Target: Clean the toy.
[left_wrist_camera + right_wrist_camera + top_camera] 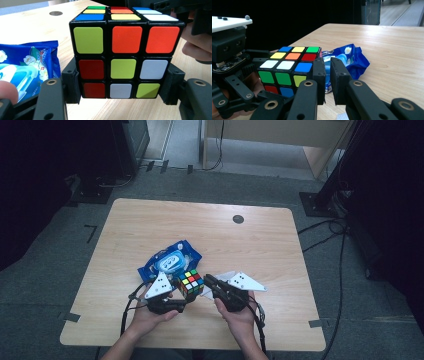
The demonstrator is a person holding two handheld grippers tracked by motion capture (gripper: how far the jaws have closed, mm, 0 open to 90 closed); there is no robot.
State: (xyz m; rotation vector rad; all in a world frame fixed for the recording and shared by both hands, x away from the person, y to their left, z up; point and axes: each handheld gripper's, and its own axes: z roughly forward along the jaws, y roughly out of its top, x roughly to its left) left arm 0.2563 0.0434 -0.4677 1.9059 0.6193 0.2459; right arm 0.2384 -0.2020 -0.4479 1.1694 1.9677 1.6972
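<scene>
Centre of the left gripper view: Rubik's cube (pixel 125 60) clamped between left gripper (pixel 122 87) jaws. Right gripper (pixel 327 75), jaws nearly together and empty, beside the cube; blue wipes packet (pixel 170 260) behind, sealed.

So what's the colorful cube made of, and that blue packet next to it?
The Rubik's cube looks like hard black plastic with smooth colored stickers, faintly glossy. The blue wipes packet seems thin plastic film: it is crinkled and shiny at the folds.
</scene>
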